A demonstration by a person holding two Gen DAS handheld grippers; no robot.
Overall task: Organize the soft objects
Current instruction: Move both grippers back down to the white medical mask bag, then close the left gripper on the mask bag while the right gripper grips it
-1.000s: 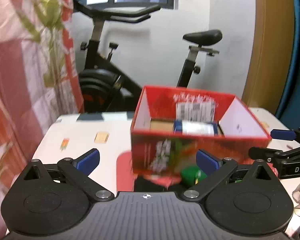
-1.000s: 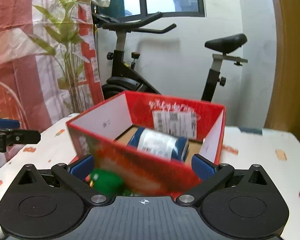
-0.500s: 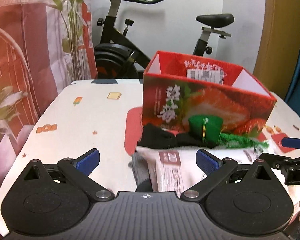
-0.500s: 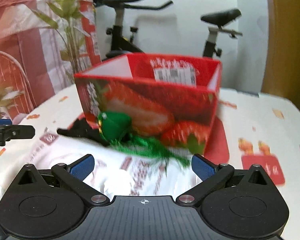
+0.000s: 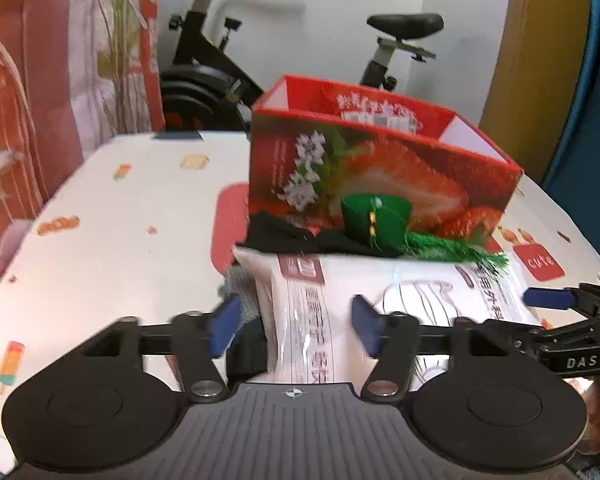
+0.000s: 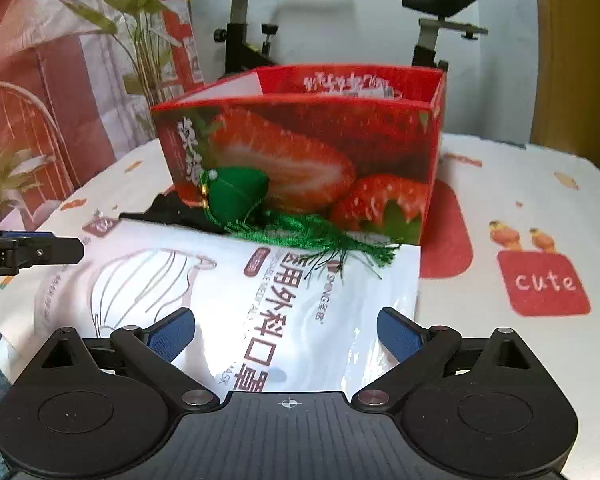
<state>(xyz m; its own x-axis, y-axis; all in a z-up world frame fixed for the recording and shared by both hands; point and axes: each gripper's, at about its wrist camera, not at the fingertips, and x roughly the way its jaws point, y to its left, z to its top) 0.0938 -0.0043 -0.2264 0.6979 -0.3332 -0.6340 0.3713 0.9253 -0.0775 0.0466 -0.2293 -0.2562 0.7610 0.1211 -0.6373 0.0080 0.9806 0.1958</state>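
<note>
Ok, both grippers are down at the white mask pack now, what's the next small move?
Probably finish closing the left gripper on the near edge of the white mask pack, whose jaws are closing with the pack between them. The green tassel ornament and black cloth rest on its far edge, so lift slowly.

Black claw (image 5: 296, 318) with blue pads (image 5: 225, 320), silver screws.
</note>
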